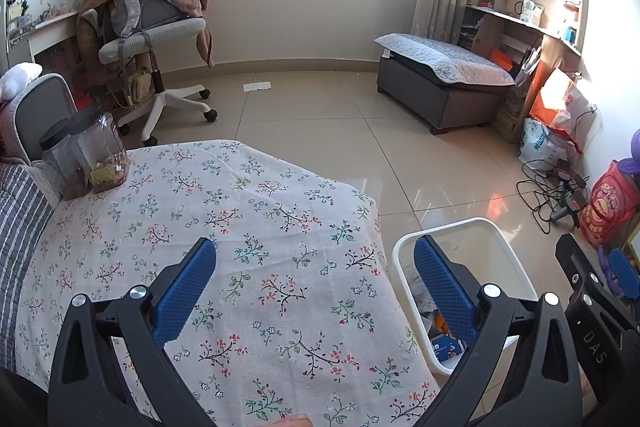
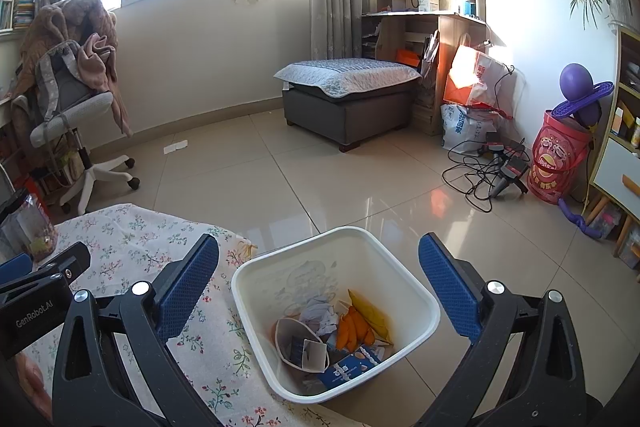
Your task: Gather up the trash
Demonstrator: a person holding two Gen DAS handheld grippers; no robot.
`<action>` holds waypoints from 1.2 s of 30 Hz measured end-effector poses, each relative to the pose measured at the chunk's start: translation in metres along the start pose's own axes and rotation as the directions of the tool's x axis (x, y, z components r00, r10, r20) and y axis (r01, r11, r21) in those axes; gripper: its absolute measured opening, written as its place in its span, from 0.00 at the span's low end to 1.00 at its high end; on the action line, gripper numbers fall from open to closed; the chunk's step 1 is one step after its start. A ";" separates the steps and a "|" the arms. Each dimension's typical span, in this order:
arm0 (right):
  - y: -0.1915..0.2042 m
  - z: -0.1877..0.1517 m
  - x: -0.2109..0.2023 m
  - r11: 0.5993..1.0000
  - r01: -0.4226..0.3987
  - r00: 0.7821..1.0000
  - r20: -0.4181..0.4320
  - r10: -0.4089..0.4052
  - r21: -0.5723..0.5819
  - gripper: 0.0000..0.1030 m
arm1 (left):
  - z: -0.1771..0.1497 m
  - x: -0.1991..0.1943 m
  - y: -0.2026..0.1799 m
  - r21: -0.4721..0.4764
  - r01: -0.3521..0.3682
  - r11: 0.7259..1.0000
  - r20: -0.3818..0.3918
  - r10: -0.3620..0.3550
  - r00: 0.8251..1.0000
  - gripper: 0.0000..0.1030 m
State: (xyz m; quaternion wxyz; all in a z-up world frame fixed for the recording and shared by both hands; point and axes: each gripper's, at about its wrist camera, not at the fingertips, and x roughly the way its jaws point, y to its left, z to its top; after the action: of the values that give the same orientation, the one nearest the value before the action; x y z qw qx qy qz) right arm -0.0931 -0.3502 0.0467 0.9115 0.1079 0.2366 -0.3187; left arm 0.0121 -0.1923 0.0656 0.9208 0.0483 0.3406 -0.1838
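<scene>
Trash (image 2: 340,331) is already gathered in the white bin (image 2: 416,291); the worktop (image 1: 248,227) appears cleared; both tools (image 1: 316,283) (image 2: 320,287) are held open, empty.

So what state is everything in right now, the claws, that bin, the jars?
left claw: open, holding nothing, over the floral tablecloth
right claw: open, holding nothing, above the bin
white bin: upright on the floor beside the table, partly filled with paper and wrappers
clear jars: upright, black lids on, nearly empty
white paper: lying flat on the floor
</scene>
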 end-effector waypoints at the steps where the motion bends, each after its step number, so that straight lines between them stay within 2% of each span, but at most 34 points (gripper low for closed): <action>1: 0.001 -0.001 0.000 1.000 -0.001 1.000 -0.002 0.001 -0.002 0.93 | 0.000 0.000 0.000 0.000 -0.002 1.000 0.001 0.002 1.000 0.94; 18: 0.009 -0.006 0.005 1.000 -0.021 1.000 -0.024 0.021 -0.012 0.93 | -0.002 0.007 0.003 -0.010 -0.009 1.000 -0.036 0.009 0.999 0.94; 26: 0.010 -0.006 0.005 1.000 -0.012 1.000 -0.028 0.011 -0.017 0.93 | -0.005 0.002 0.002 0.010 -0.003 1.000 0.017 0.003 1.000 0.91; 31: 0.007 -0.005 0.006 1.000 -0.008 1.000 -0.028 0.007 -0.019 0.93 | -0.005 0.001 -0.001 0.030 0.013 0.999 0.031 -0.014 0.999 0.83; 36: 0.002 -0.003 0.006 1.000 0.001 1.000 -0.027 -0.002 -0.019 0.93 | -0.005 -0.001 -0.002 0.037 0.026 0.999 0.037 -0.028 0.999 0.83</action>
State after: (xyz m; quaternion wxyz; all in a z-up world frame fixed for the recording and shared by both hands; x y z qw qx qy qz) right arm -0.0891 -0.3503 0.0409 0.9090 0.1035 0.2519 -0.3156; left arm 0.0079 -0.1933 0.0627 0.9235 0.0572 0.3203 -0.2033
